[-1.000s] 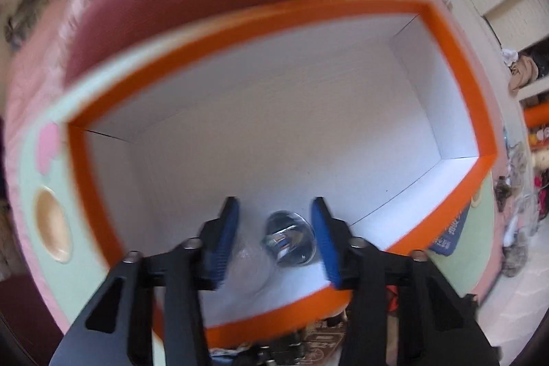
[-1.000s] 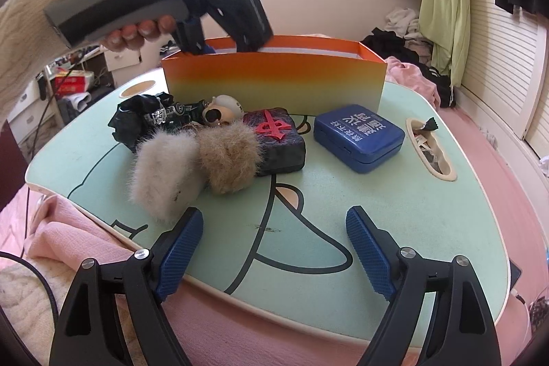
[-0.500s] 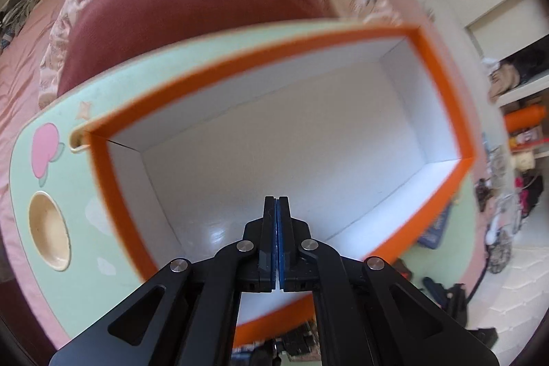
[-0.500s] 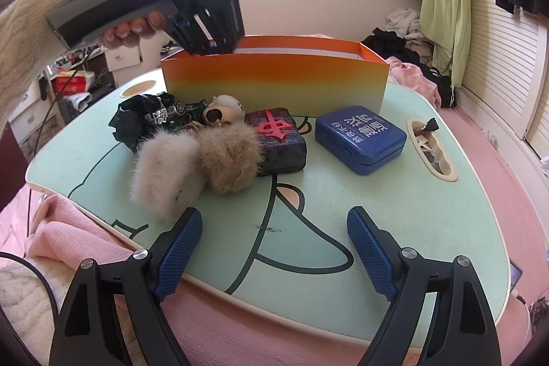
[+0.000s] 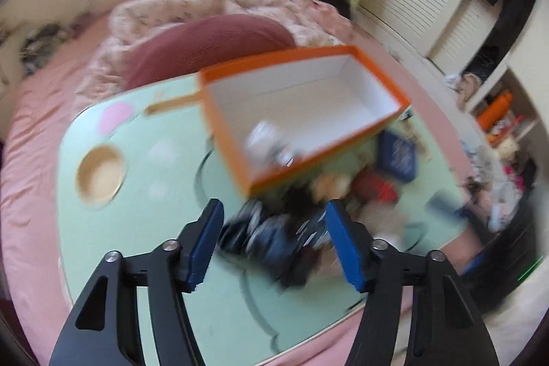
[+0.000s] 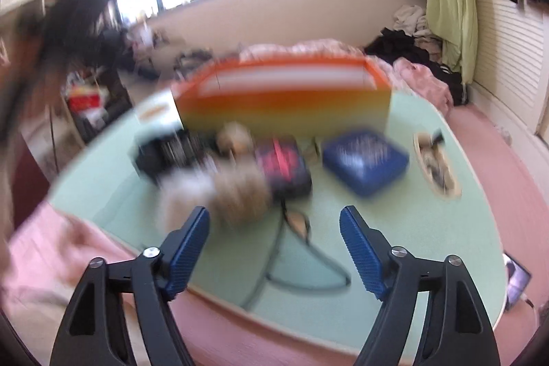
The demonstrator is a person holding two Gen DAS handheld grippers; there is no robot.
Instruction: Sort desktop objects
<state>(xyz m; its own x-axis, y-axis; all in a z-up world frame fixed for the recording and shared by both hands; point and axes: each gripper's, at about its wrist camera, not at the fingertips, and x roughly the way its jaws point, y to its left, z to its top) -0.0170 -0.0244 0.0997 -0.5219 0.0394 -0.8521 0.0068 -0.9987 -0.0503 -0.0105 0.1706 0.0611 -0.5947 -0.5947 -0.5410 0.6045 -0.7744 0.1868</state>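
The mint-green lap table (image 6: 394, 228) with rounded edges lay smooth and bare just ahead of the right gripper (image 6: 274, 249), whose jaws were closing on nothing. Beyond its tips, the rectangular orange cardboard box (image 6: 284, 102) ran crosswise, open top up. The left gripper (image 5: 274, 242), jaws opening and empty, hung above a blurred dark bundle (image 5: 274, 239), a small shiny object (image 5: 271, 146) in the box's near corner.

One orange box (image 6: 284, 102), two fur balls (image 6: 236, 194)
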